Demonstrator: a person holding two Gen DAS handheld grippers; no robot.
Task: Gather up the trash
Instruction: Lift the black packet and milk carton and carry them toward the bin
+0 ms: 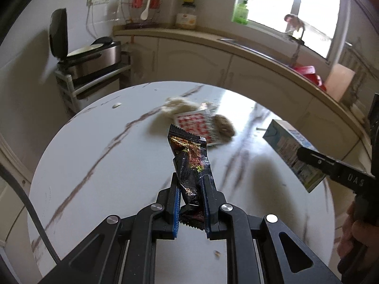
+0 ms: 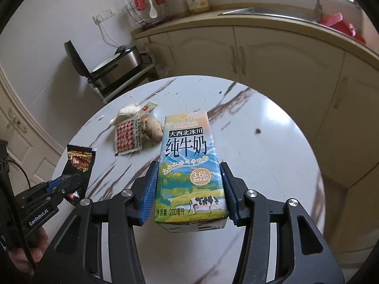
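Carton (image 2: 189, 165) "纯牛奶" clamped in right tool (image 2: 189, 184); left tool (image 1: 190, 194) pinches black wrapper (image 1: 189, 156).

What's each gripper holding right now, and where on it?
Left gripper: black snack wrapper, pinched at its crumpled lower end. Right gripper: milk carton, clamped across its two narrow sides near the base. Both are lifted off the table.

Round white marble-look tabletop (image 2: 272, 156), brown streaks. Rectangular milk carton (image 2: 189, 165): blue-green mountain scene, black-and-white cow, dark lettering. Crumpled black foil wrapper (image 1: 191, 165): red-gold print. Flat sachet (image 2: 126, 137), red-white check. Gripper pads (image 2: 149, 189): blue, on black frames.
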